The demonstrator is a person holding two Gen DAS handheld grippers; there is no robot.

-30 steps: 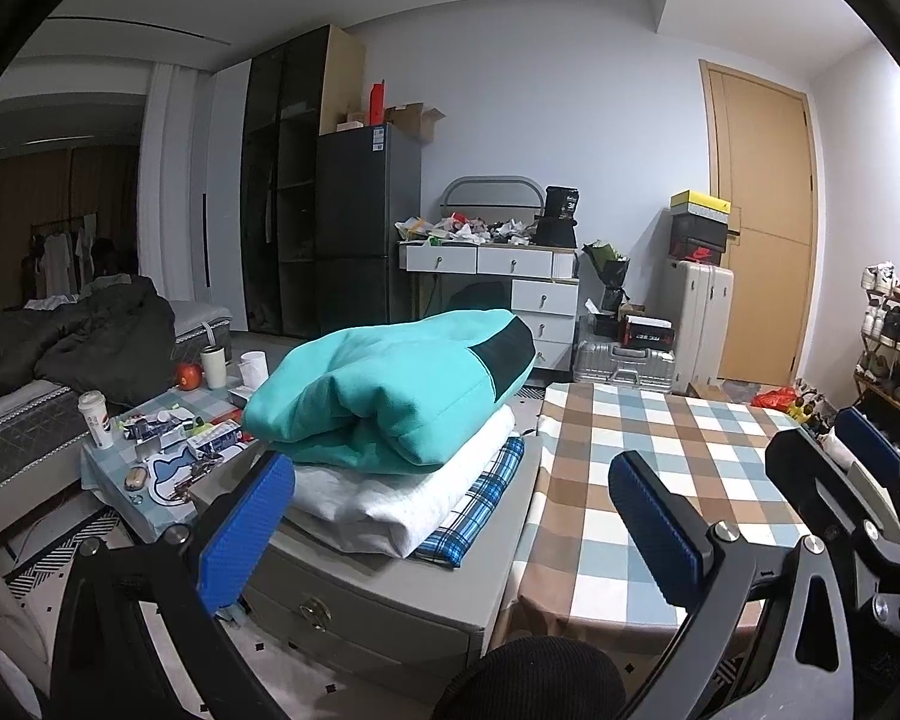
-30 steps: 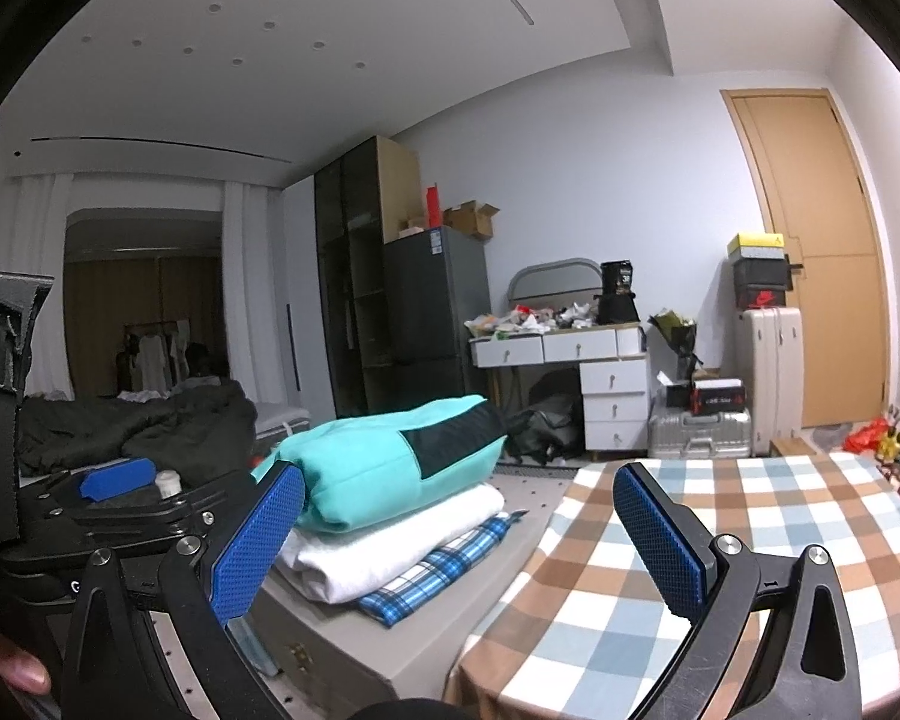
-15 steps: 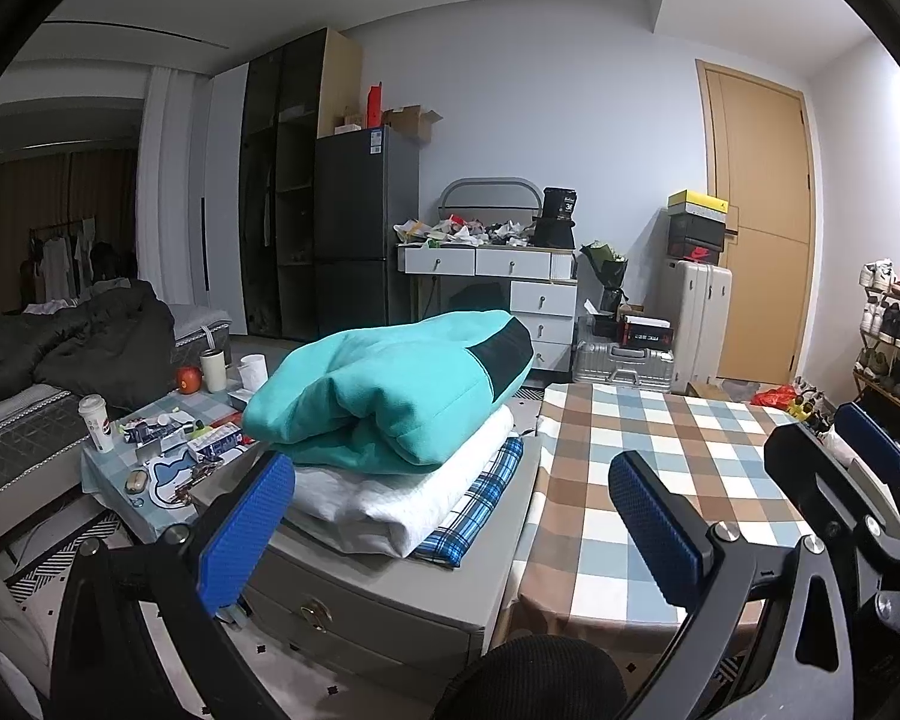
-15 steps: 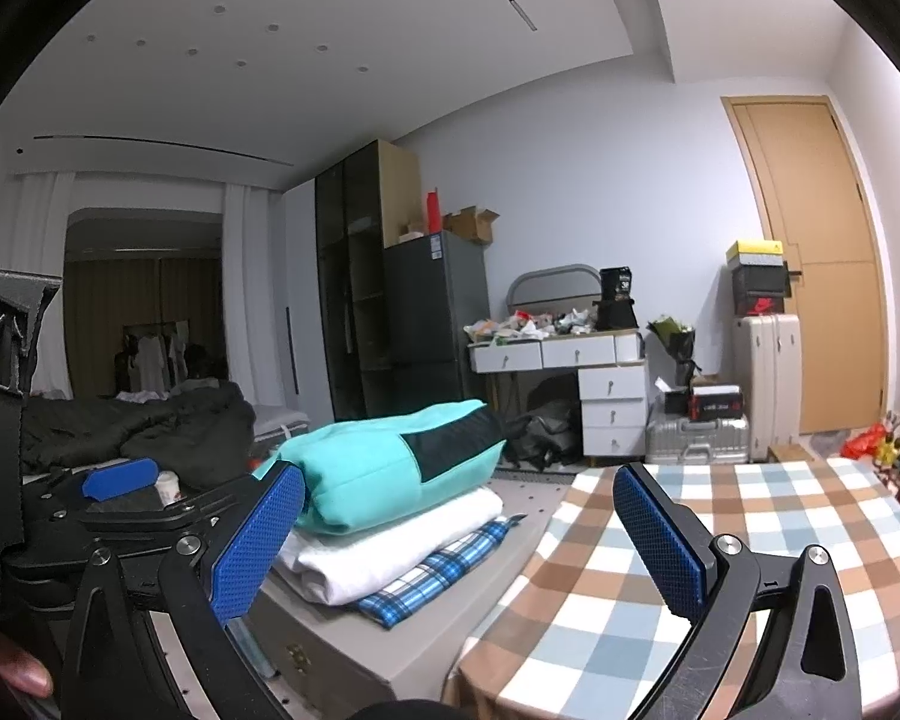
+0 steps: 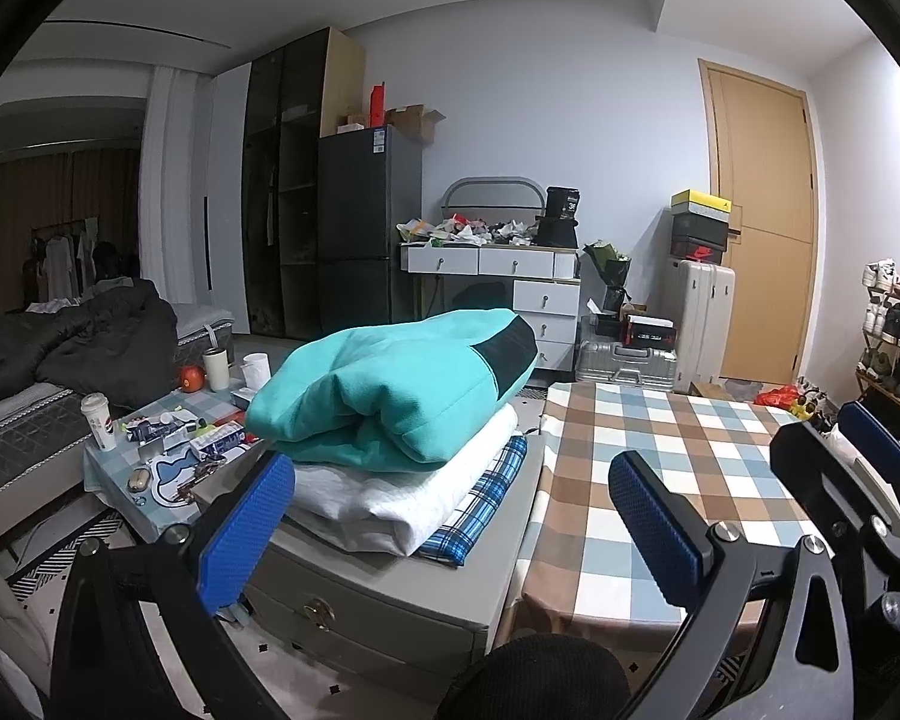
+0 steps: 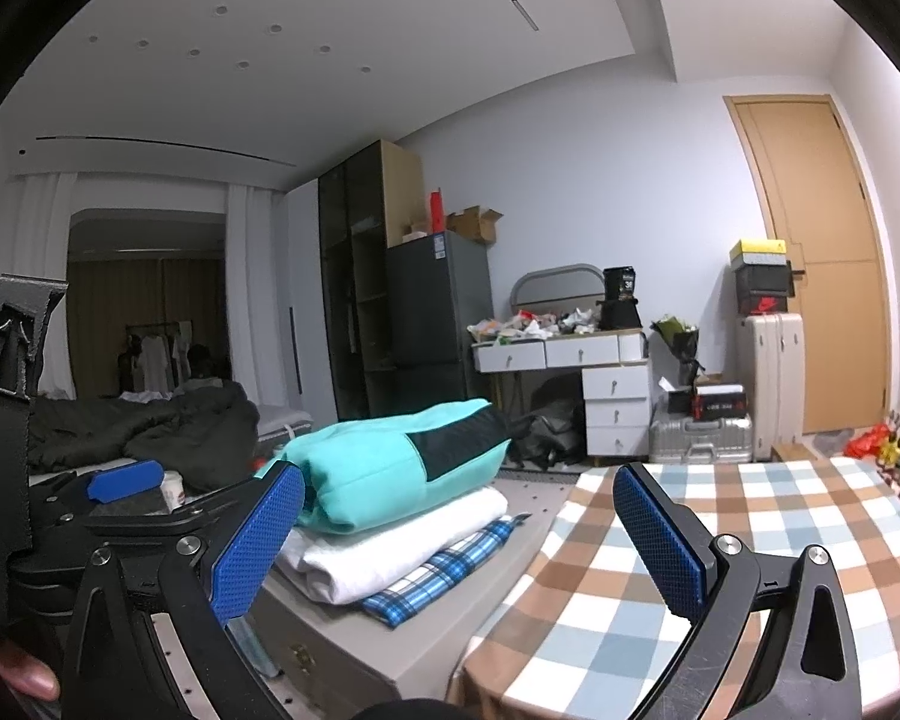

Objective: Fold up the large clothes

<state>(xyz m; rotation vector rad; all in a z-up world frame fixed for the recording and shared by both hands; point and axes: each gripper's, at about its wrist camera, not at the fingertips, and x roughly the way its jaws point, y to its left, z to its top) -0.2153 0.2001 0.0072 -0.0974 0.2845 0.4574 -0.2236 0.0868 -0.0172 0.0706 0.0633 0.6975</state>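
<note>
- checked brown-and-blue tablecloth point(image 5: 660, 450) is seen bare, beside a grey drawer cabinet point(image 5: 384, 594).
- folded teal fleece garment point(image 5: 390, 384) is stacked on folded white cloth point(image 5: 402, 492).
- left gripper point(image 5: 444, 522) and right gripper point(image 6: 456, 534) are both held spread, empty.

White paper cup with a lid point(image 5: 98, 420), on the low table: round red-white-blue Pepsi emblem. Black shoebox point(image 6: 763, 298) in the stack on the pale suitcase: red Nike swoosh; black canister point(image 5: 561, 204) on the white dresser: a number that reads as "36". Other print, including the blue sticker point(image 5: 379, 140) on the dark refrigerator door, is too small to read.
</note>
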